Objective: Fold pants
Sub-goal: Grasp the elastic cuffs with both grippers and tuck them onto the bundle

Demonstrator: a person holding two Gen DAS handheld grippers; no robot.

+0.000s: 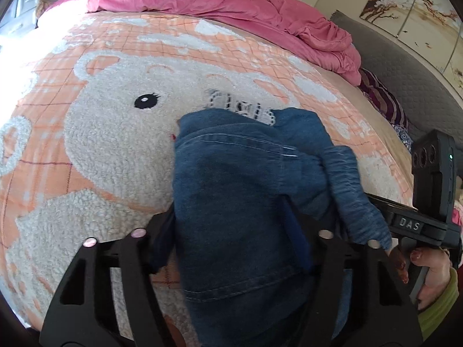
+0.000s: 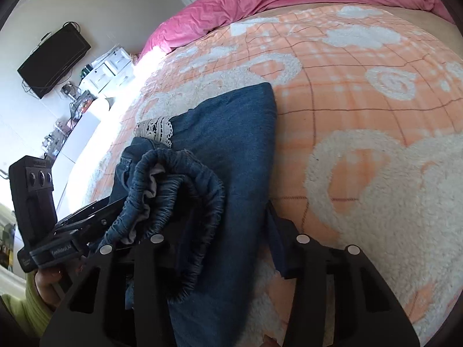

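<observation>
- The denim pants (image 1: 240,202) are lying bunched in a partly made fold on the bed's bear-patterned blanket (image 1: 110,144), lace hem (image 2: 156,128) peeking out at the far end.
- The elastic waistband (image 2: 173,179) is sitting gathered in a loop on top, so the fold is looking unfinished.
- The left gripper (image 1: 231,231) is reaching over the pants, jaws standing moderately apart with denim between them; whether the pads are pressing I cannot tell.
- The right gripper (image 2: 228,240) is straddling the pants' edge, jaws part-open, one finger (image 2: 279,243) showing clear of the cloth.
- Next move, likely: pinching the waistband and laying it flat.
</observation>
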